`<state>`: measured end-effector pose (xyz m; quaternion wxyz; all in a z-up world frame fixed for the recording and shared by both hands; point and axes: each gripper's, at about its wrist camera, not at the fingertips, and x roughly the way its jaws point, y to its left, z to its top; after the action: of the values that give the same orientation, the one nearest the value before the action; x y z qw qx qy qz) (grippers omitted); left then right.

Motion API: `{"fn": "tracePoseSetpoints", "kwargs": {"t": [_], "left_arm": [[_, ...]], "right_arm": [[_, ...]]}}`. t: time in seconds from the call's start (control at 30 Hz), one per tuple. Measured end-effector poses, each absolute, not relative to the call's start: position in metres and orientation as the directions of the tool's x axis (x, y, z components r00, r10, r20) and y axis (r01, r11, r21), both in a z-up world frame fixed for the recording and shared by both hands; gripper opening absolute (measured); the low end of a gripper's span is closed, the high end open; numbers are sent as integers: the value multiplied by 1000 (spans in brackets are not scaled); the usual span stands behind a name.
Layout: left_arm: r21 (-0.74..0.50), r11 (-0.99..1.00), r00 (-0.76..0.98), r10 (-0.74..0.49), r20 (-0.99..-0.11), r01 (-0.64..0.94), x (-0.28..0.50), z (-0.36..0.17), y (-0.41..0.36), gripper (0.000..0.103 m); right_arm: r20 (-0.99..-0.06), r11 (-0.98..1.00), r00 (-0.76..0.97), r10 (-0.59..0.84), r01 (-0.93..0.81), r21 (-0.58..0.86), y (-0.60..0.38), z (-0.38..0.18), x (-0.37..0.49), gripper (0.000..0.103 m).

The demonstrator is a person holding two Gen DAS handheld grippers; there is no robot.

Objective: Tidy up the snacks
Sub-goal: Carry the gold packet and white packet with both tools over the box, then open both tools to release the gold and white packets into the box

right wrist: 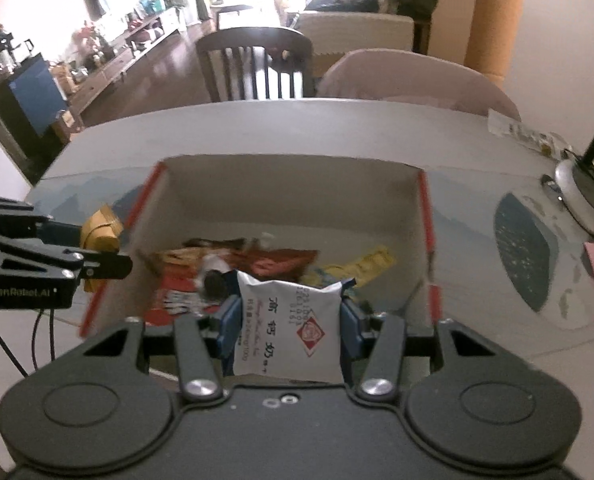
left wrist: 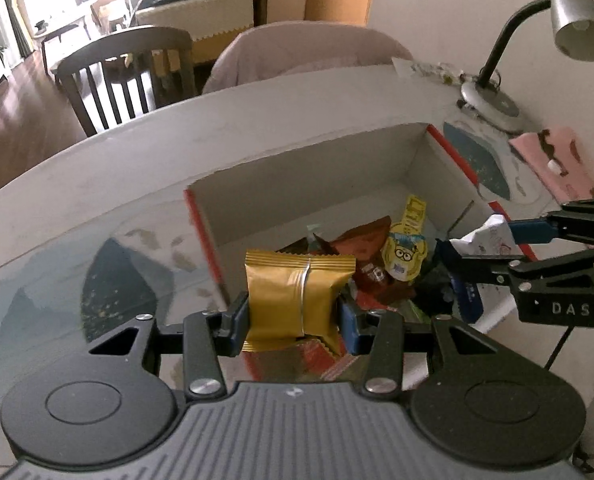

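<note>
Lamp shade only in left view, left hand-held gripper clamped on gold packet, right hand-held gripper clamped on white sachet, red-edged box at twelve o'clock.

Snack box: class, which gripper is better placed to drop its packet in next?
Probably right gripper: its white packet hangs over the box, while left gripper holds its gold packet nearer the rim.

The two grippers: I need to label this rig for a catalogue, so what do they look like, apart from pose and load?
Both are black linkage frames with silver pivot screws and blue finger pads. The left gripper bears "GenRobot.AI" on its side, with thin black cables trailing below. The right gripper shows "DAS" in pale letters.
</note>
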<state>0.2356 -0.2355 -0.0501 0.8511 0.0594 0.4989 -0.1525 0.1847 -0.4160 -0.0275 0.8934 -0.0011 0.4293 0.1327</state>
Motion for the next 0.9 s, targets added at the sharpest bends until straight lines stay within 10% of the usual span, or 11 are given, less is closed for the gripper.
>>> {"fn": "tracePoseSetpoints", "kwargs": {"t": [0.9], "left_arm": [[-14,958,299,-104,-948,286,308,-113,-280,45]], "right_arm": [[-839,964,517,171,-264,34,-403,-71,236,50]]}}
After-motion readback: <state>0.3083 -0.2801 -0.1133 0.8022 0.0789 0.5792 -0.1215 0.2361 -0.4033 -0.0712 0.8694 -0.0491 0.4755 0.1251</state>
